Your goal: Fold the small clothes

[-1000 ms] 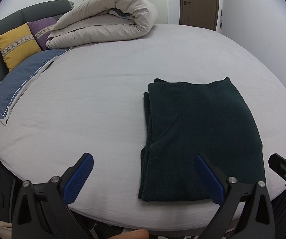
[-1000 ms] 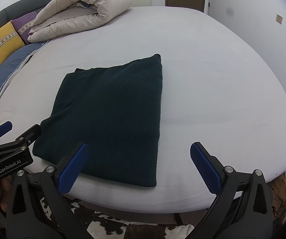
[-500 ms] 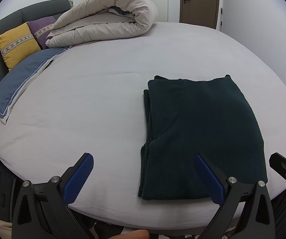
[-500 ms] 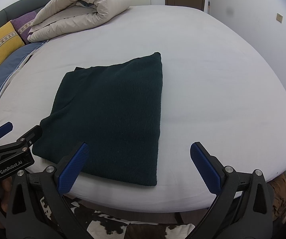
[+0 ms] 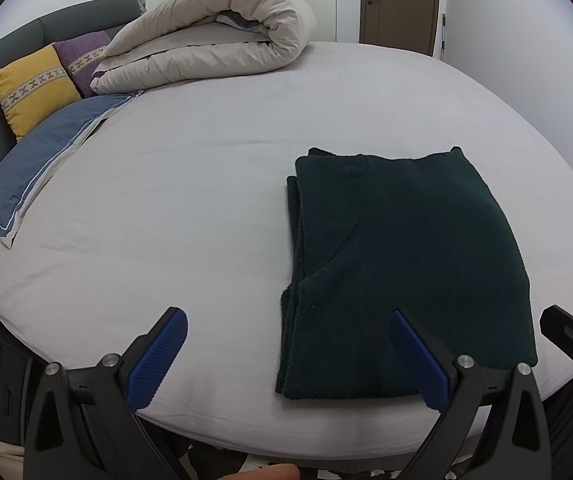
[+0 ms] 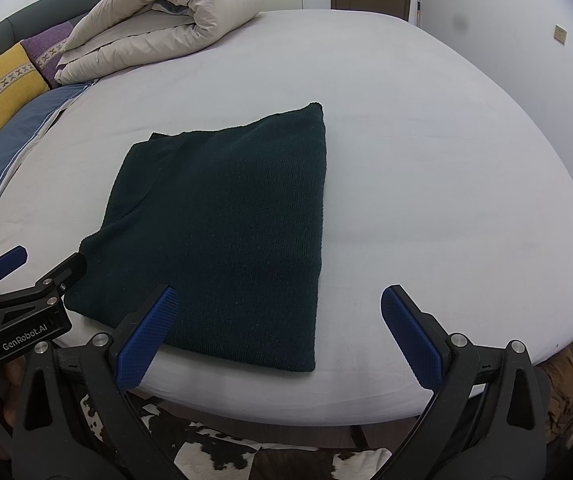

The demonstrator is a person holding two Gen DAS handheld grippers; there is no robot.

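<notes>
While folded flat, sweater (image 5: 402, 264): dark green, on bed (image 5: 190, 216) near the near edge.
Left gripper (image 5: 286, 356): jaws spread wide, empty, near edge, left of sweater middle.
Right gripper (image 6: 278, 332): jaws spread wide, empty, over sweater's near right corner.
Far left: rolled duvet (image 5: 214, 36), yellow cushion (image 5: 34, 88), purple cushion (image 5: 82, 58), blue pillow (image 5: 42, 164).

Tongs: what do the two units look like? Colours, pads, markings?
Both alike: left tongs and right tongs have matte black angular arms with silver screw heads and blue, finely textured pads. The left unit's black body, seen from the right wrist, carries white "GenRobot.AI" lettering. No cables or sleeves visible.
</notes>
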